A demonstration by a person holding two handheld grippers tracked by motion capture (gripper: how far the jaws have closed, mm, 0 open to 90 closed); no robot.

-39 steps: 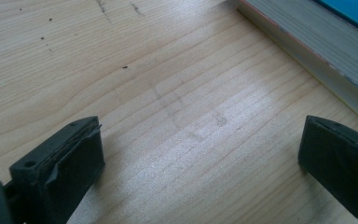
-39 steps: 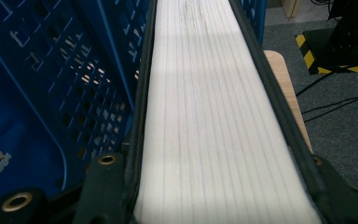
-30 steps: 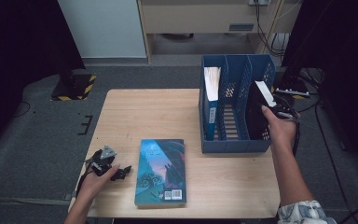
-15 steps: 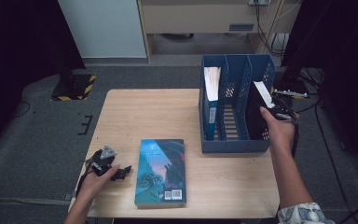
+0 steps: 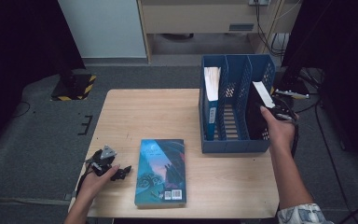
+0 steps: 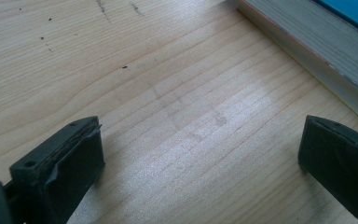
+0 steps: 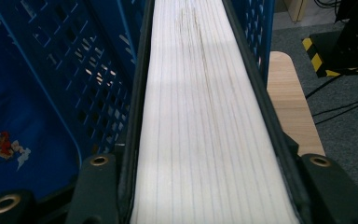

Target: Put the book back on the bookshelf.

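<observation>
As the dark book (image 5: 257,112) stands page-edge up in the rack's (image 5: 235,144) 3 o'clock slot, straddled by the right gripper (image 5: 276,108) whose jaws have just been easing apart, it looks stiff and heavy, best taken across both covers, while the left gripper (image 5: 121,171) rests wide and empty

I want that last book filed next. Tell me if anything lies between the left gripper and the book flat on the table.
Nothing visible does. The left gripper stands open over bare table, and the book lies just beyond its jaws, with only wood between them.
</observation>
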